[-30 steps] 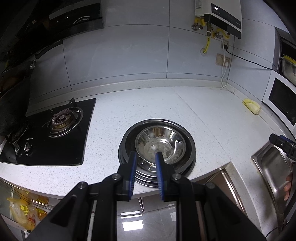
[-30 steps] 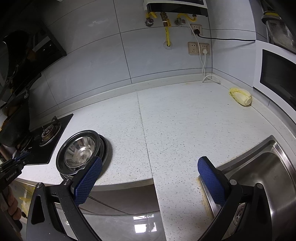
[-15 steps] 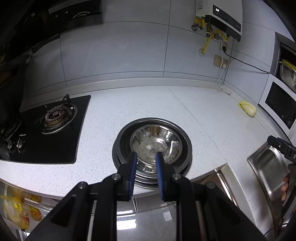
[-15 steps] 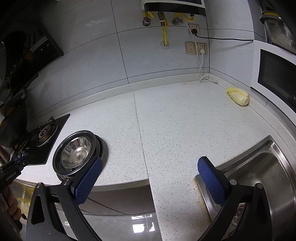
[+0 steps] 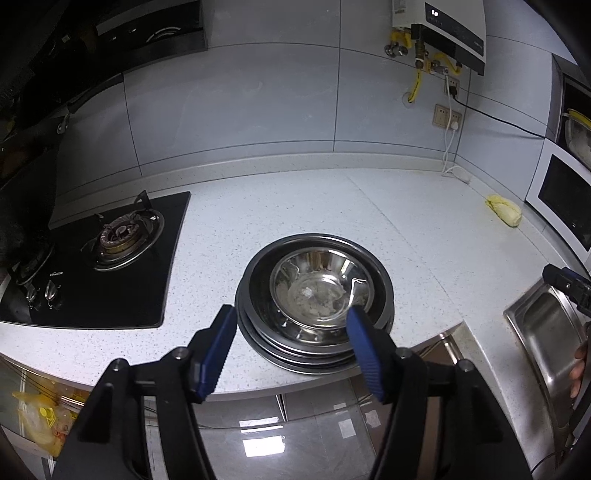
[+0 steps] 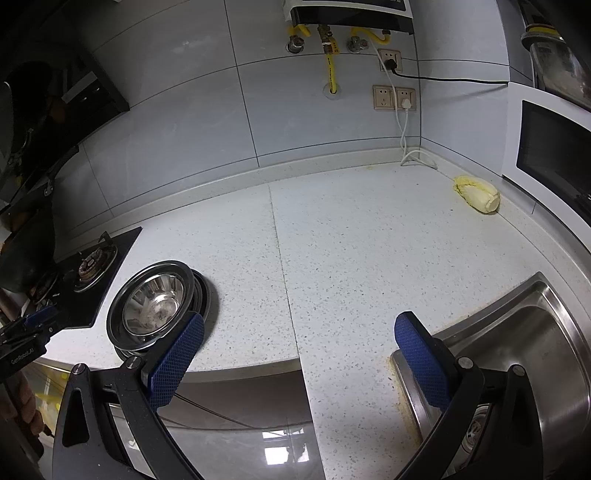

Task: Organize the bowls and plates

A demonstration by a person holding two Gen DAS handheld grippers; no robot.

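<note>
While the stack of plates [image 5: 295, 347] with the steel bowl [image 5: 321, 288] on top sits at the table [image 5: 406, 229] front edge, hob [image 5: 110, 258] left and bare top right, left tongs [image 5: 291, 328] are opening just before it, gripping nothing, angled down; right tongs [image 6: 299, 339] wide, empty, by the sink [image 6: 535, 350].

You are looking at a white speckled worktop [image 5: 295, 206] running along a grey tiled wall. A black gas hob [image 5: 110, 266] is sitting at its left end, with one burner [image 5: 123, 234] showing clearly. A steel sink [image 6: 524, 350] is lying at the right end. A pale yellow cabbage [image 6: 476, 194] is resting near the corner, just beside a white oven front [image 6: 550, 155]. A water heater [image 5: 447, 29] is hanging above wall sockets [image 6: 393, 98], where a white plug and a black plug are sitting.
</note>
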